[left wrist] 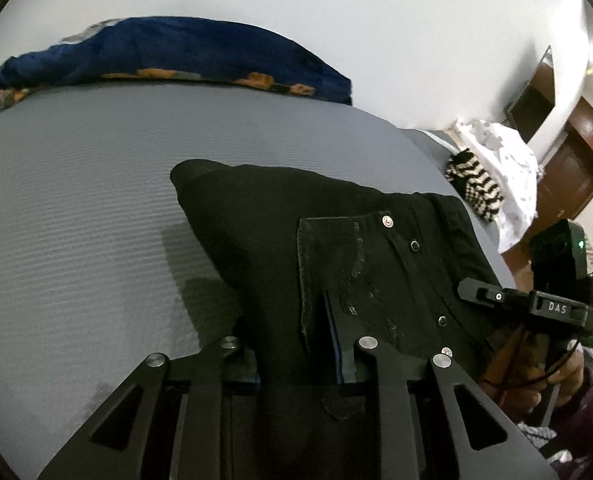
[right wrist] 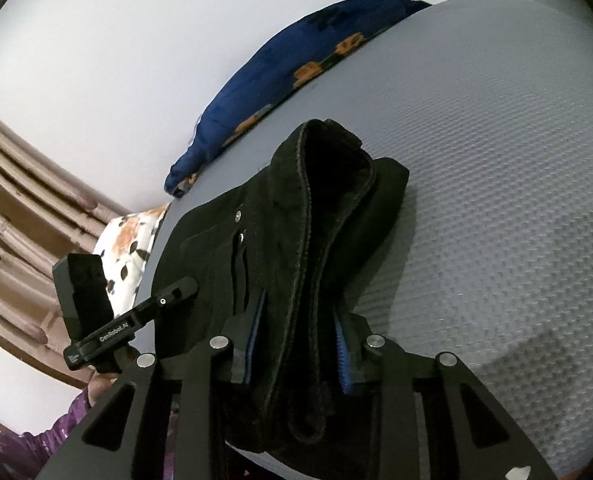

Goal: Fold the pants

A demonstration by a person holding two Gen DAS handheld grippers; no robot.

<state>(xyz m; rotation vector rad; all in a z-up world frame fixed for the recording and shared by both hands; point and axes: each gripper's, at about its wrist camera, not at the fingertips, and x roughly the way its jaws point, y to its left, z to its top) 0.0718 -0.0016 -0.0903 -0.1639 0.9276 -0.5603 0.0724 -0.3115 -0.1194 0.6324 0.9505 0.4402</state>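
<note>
A: Starting at the left, what has hold of the pants [left wrist: 336,248]?

B: The left gripper [left wrist: 296,364] is clenched on them. Black cloth fills the gap between its fingers [left wrist: 346,360], near the pocket and rivets at the waistband.

A: And where do the pants sit?

B: On the grey bed [left wrist: 76,208], toward its right edge in the left view. Part of the bundle is raised off the bed by the two grips; the far fold seems to rest on it. A blue blanket [left wrist: 168,56] lies along the far edge by the wall, well apart from the pants.

A: The right side?

B: The right gripper [right wrist: 296,352] is also clenched on the pants [right wrist: 304,216], with a thick bunch of layers and a seam between its fingers [right wrist: 342,354]. The cloth hangs below them over the near edge of the bed [right wrist: 496,160].

A: What could go wrong?

B: The right grip holds a fat, uneven bunch, so I judge that a layer could slip out when the cloth is pulled taut. The fold would then land crooked.

A: Anything else?

B: If the hands spread unevenly, the waistband could twist. The hanging end could also drag off the near edge.
</note>
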